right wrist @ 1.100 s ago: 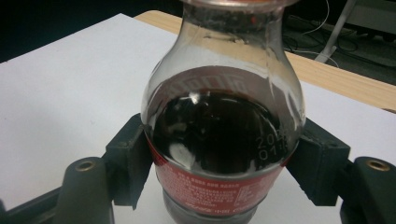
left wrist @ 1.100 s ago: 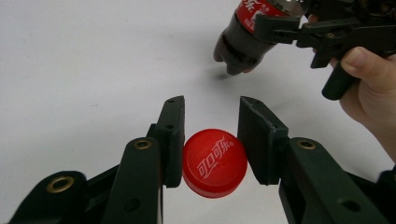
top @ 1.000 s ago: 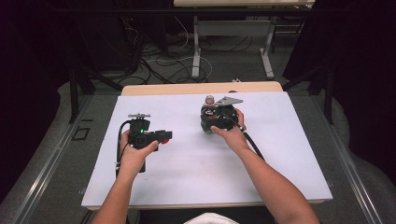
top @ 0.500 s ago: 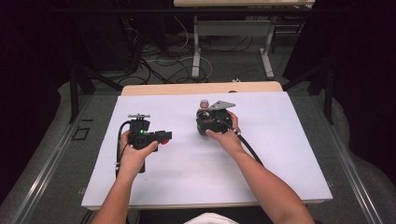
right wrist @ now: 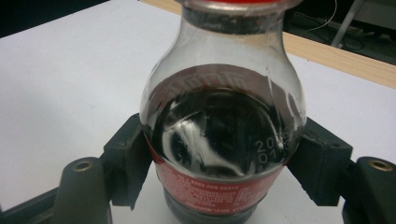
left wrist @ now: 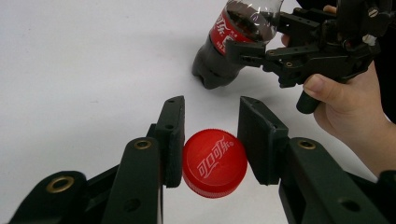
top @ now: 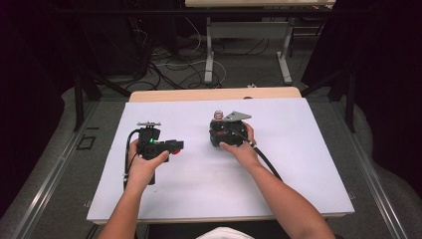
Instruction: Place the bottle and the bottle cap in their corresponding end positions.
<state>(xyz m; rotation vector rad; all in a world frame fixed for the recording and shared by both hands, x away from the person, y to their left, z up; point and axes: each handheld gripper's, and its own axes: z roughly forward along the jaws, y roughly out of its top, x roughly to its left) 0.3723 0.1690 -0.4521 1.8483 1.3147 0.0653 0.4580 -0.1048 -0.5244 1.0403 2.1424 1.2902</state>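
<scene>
A small cola bottle with dark drink and a red label stands on the white table. My right gripper is shut on its body, one pad on each side. Its jaws have just been easing open a little, with the bottle still between them. From the high view the bottle rises in front of that right gripper. My left gripper is shut on a red bottle cap lying flat just above the table. In the left gripper view the bottle leans a short way beyond the cap. The left gripper points right, toward the bottle.
A wooden strip edges the table's far side. Beyond it are table legs and loose cables on the floor. Black cables trail from both grippers along the forearms.
The right hand with the bottle has shifted slightly left and toward the person. The left hand and the cap have stayed in place.
</scene>
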